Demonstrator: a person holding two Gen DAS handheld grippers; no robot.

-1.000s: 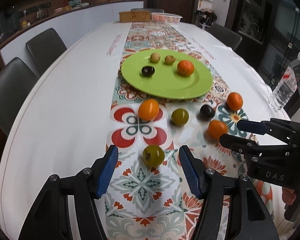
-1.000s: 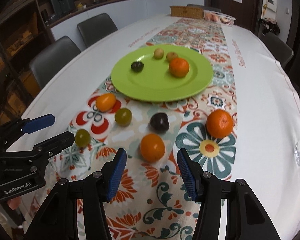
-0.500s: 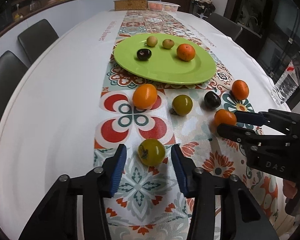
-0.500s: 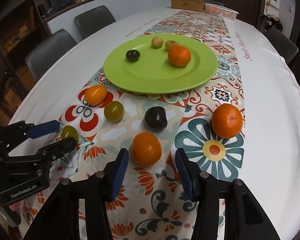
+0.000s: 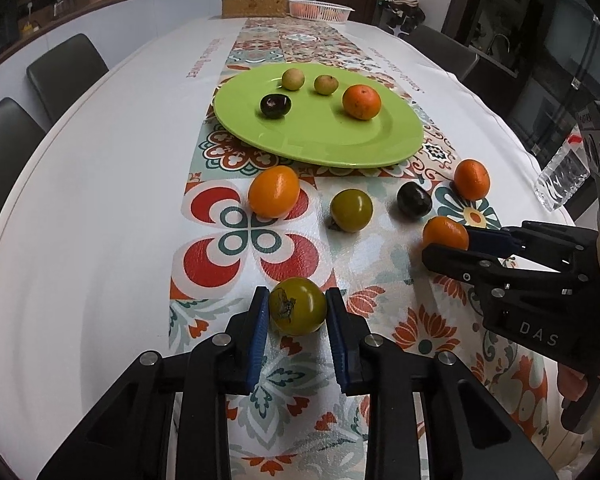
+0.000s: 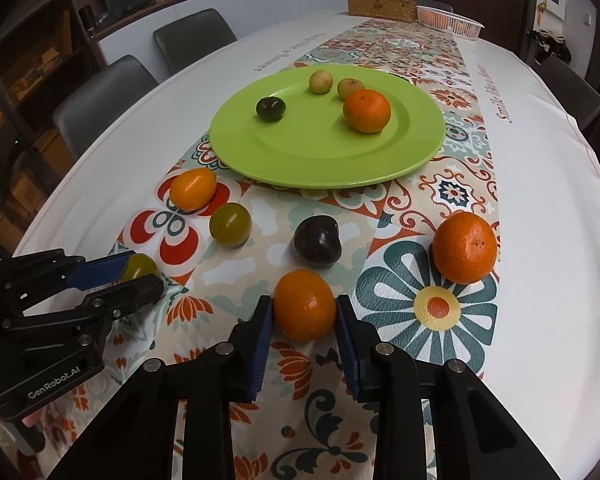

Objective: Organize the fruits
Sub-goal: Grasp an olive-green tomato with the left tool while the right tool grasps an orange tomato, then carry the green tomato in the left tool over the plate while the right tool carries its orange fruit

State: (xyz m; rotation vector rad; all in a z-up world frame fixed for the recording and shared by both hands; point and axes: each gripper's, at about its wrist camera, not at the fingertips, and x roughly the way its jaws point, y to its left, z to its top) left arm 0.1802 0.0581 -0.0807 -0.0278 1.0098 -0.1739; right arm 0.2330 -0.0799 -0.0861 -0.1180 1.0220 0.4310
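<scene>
A lime green plate [image 5: 320,140] [image 6: 300,152] on the patterned runner holds a dark plum, two small pale fruits and an orange. My left gripper [image 5: 298,308] has its blue pads against both sides of a green tomato [image 5: 298,306] resting on the cloth. My right gripper [image 6: 304,312] has its pads against both sides of an orange [image 6: 305,305] resting on the cloth. Loose on the runner are an orange tomato [image 5: 274,191], a second green tomato [image 5: 351,210], a dark plum [image 5: 414,200] and another orange [image 5: 472,179].
A clear water bottle [image 5: 562,178] stands at the right table edge. A wicker box [image 5: 254,6] and a white basket [image 5: 320,10] sit at the far end. Dark chairs [image 5: 66,68] line the left side.
Both grippers moved forward and down and narrowed. The left now has its pads on the green tomato, the right on the near orange.
</scene>
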